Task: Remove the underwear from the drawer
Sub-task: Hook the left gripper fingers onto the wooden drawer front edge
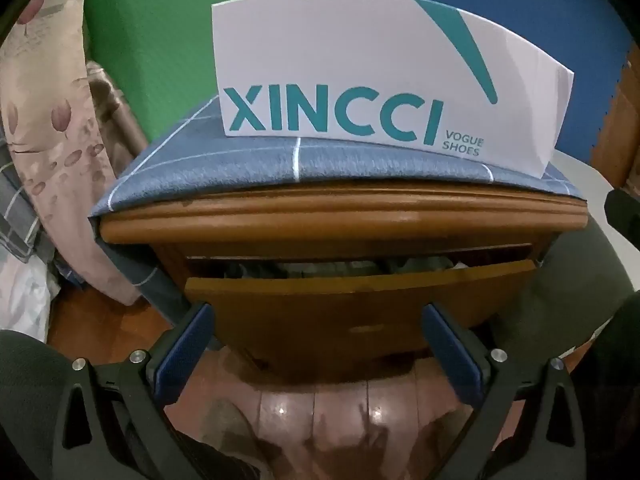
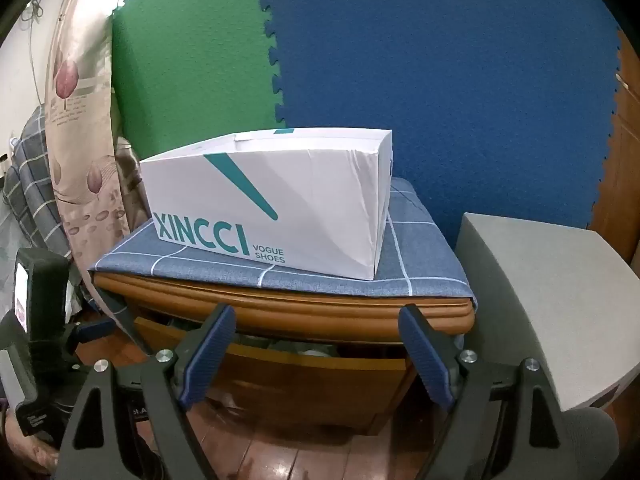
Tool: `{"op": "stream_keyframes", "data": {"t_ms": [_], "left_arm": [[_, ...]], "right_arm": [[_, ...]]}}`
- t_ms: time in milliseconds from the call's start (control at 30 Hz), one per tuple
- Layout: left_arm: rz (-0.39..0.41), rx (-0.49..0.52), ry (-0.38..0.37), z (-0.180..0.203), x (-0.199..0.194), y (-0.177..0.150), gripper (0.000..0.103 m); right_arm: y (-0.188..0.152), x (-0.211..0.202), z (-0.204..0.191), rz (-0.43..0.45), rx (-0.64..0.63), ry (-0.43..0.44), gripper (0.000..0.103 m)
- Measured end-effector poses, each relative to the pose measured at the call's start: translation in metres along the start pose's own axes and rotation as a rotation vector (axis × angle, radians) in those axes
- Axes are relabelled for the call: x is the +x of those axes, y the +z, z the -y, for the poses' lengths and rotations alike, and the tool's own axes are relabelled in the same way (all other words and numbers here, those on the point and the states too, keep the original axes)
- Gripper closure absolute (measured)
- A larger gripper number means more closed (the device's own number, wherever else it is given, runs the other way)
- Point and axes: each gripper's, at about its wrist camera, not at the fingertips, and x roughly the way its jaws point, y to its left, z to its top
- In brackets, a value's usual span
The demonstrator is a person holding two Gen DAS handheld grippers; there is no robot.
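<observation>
Right, both grippers are out in front of the wooden nightstand (image 1: 328,220) and neither has anything in it. The left gripper (image 1: 316,320) has its jaws spread wide, empty, framing the face of the drawer (image 1: 360,280), which stands pulled out only a little way. Through that narrow slot you can just make out bunched fabric, the underwear (image 1: 320,266), dark and greyish, lying in a band that runs side to side along the drawer's width. So the target sits ahead of and above the left jaws, tucked behind the drawer front. Over to the right gripper (image 2: 316,328), jaws also wide apart and holding nothing, and from this angle the drawer opening shows between its fingers, with a pale scrap of cloth visible in the gap. It comes at the nightstand from the right-hand corner, so its line in is slanted. By my reading the left one is squarer to the drawer. A shoe box (image 2: 272,208) sits on top, well clear of the opening.
</observation>
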Motion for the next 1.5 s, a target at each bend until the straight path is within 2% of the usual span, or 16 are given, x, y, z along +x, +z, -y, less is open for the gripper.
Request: {"op": "stream_keyframes", "data": {"t_ms": [133,233,433,533,633,767,900,1067,1167,1300,1500], "left_arm": [[0.001,-0.012,0.0,-0.001,-0.002,-0.001,0.001],[-0.007,-0.015,-0.002,0.003,0.004,-0.014,0.001],[-0.089,-0.024,-0.048,0.003,0.016,-0.007,0.001],[-0.124,-0.055,-0.077,0.001,0.02,-0.008,0.001],[-0.147,-0.129,-0.104,-0.007,0.024,-0.008,0.001],[-0.178,-0.291,-0.152,-0.025,0.031,-0.01,0.001],[-0.195,-0.444,-0.187,-0.038,0.038,-0.013,0.001],[-0.192,-0.578,-0.229,-0.042,0.05,-0.019,0.002],[-0.164,-0.638,-0.244,-0.043,0.055,-0.024,0.002],[-0.162,-0.704,-0.255,-0.054,0.064,-0.028,0.002],[-0.168,-0.736,-0.236,-0.06,0.085,-0.038,0.002]], "right_arm": [[0.0,0.0,0.001,0.005,-0.008,-0.006,0.017],[-0.001,-0.001,-0.001,0.002,-0.003,-0.005,0.017],[0.007,-0.003,0.01,-0.014,0.019,0.025,0.017],[0.018,-0.011,0.016,0.02,-0.004,0.031,0.017],[0.029,-0.02,0.026,0.062,-0.064,0.03,0.017],[0.043,-0.023,0.048,0.095,-0.122,-0.016,0.017],[0.051,-0.021,0.07,0.108,-0.14,-0.04,0.017],[0.049,-0.017,0.087,0.105,-0.135,-0.066,0.017],[0.044,-0.012,0.093,0.069,-0.097,-0.052,0.017],[0.043,-0.01,0.095,0.062,-0.088,-0.046,0.017],[0.041,-0.007,0.098,0.046,-0.067,-0.043,0.017]]}}
